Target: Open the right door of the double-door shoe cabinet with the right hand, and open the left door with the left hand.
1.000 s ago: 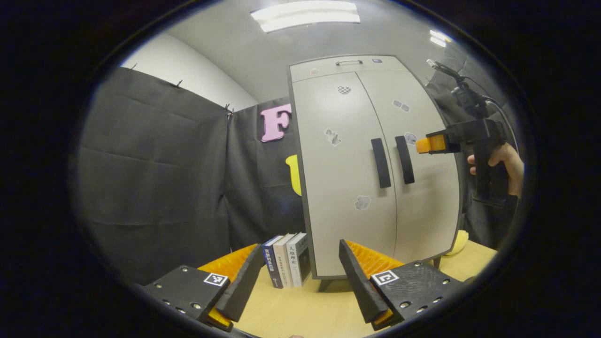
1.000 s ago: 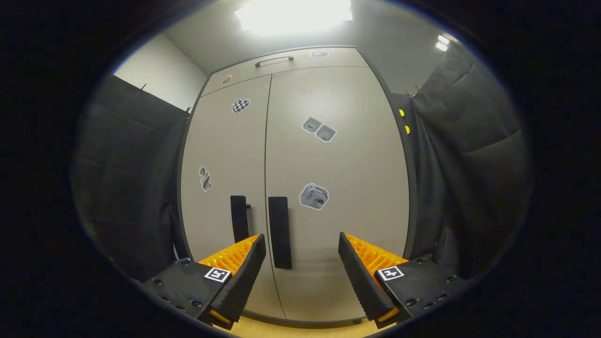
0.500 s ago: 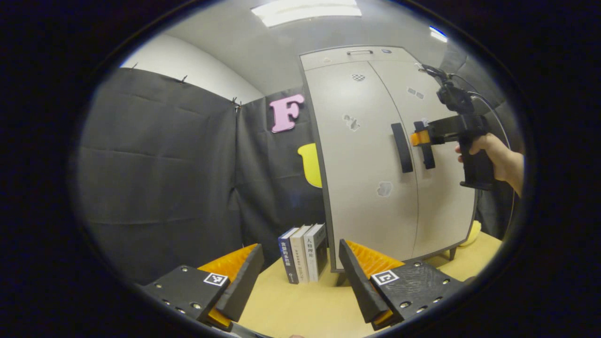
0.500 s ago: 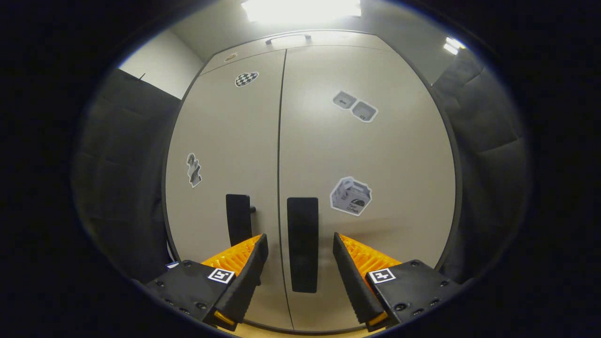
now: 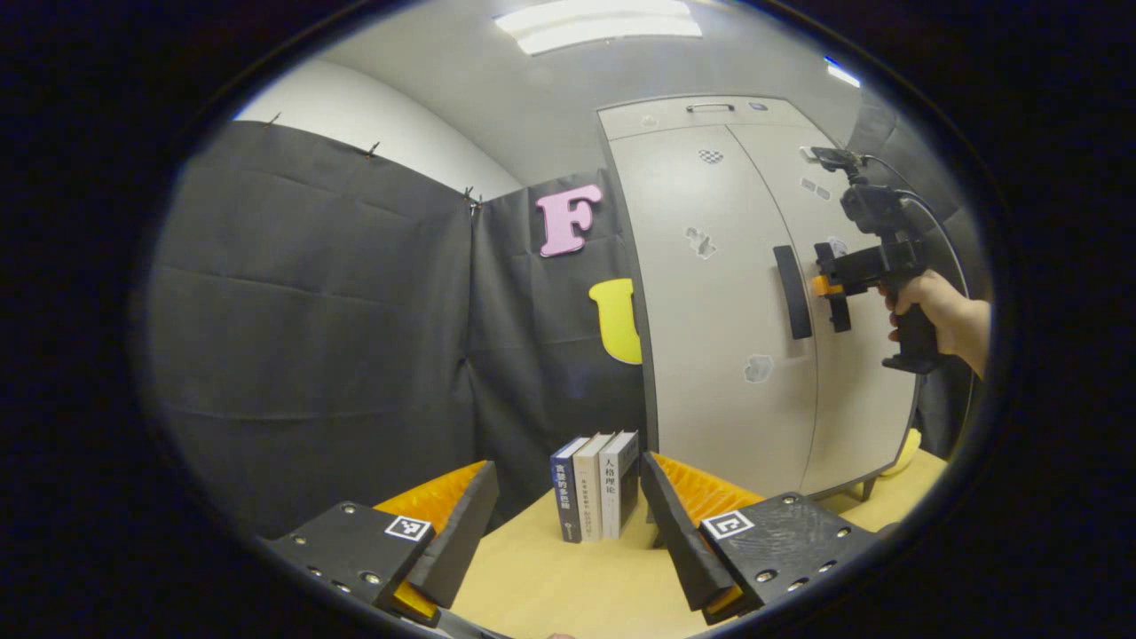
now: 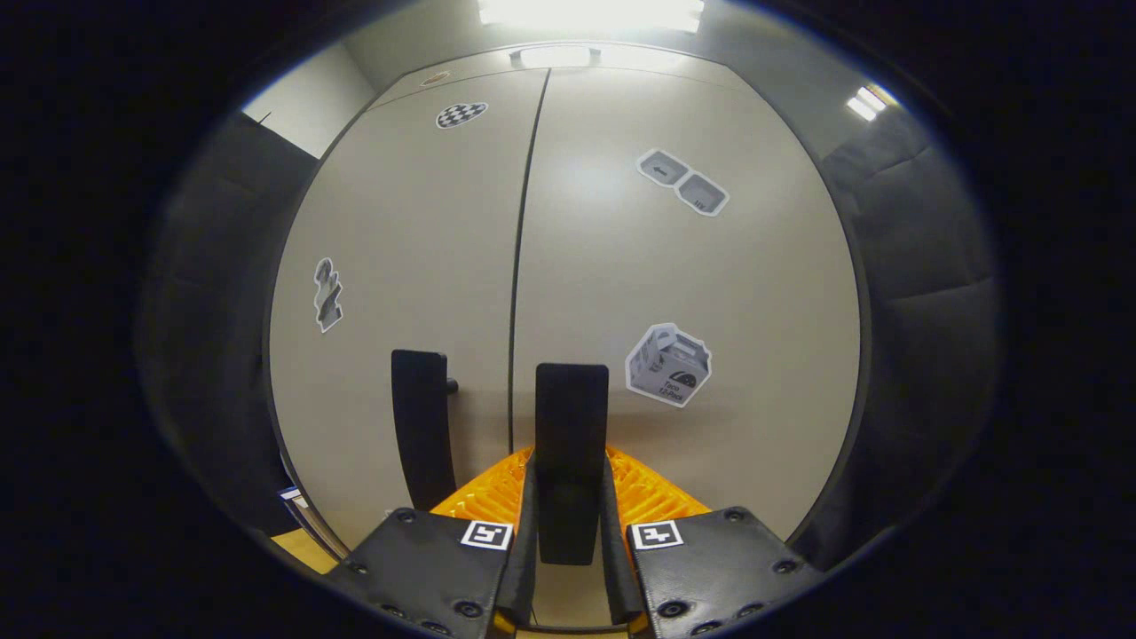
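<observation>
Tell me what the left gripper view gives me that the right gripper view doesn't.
Left gripper view: three books upright on the table beside the cabinet, the left tool open over the table, and a hand holding the right tool at the right door handle.
Right gripper view: the right tool's fingers pressed on both sides of that handle, doors shut.
Both: the cabinet, both handles, stickers.

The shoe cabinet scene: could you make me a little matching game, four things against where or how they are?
Things:
1. right door handle
2. left door handle
3. books
4. left gripper

States:
A. upright on the table beside the cabinet
B. open, away from the cabinet
C. clamped between the right gripper's jaws
D. untouched

Pairs: 1-C, 2-D, 3-A, 4-B
</observation>
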